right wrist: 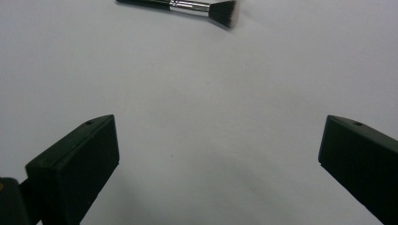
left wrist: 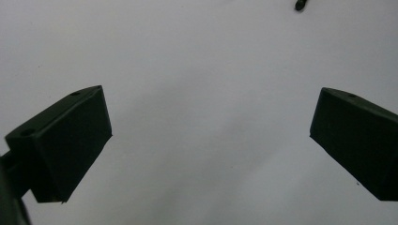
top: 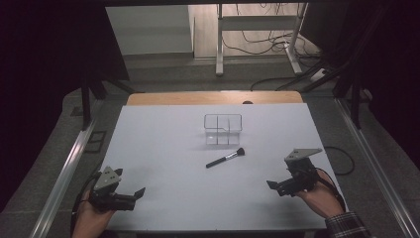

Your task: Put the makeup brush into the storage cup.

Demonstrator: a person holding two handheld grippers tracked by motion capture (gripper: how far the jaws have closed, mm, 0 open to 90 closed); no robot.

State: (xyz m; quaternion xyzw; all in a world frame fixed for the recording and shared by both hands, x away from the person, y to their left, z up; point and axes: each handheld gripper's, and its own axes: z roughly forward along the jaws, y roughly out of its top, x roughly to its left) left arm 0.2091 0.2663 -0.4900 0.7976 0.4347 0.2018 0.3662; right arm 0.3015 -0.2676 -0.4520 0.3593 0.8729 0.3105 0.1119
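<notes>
A makeup brush [top: 225,158] with a black handle, silver ferrule and dark bristles lies on the white table [top: 168,148], just in front of a clear divided organizer box [top: 223,129]. My left gripper [top: 136,192] rests near the front left corner, open, with nothing between its jaws. My right gripper [top: 273,186] sits near the front right, also open and empty. In the right gripper view the brush [right wrist: 187,6] lies at the top, beyond the jaws. The left gripper view catches only the brush handle tip [left wrist: 299,5] at its top edge.
The white sheet covers a wooden table whose far edge [top: 213,97] shows behind the box. Metal rails run along both sides. A desk frame and cables stand on the floor beyond.
</notes>
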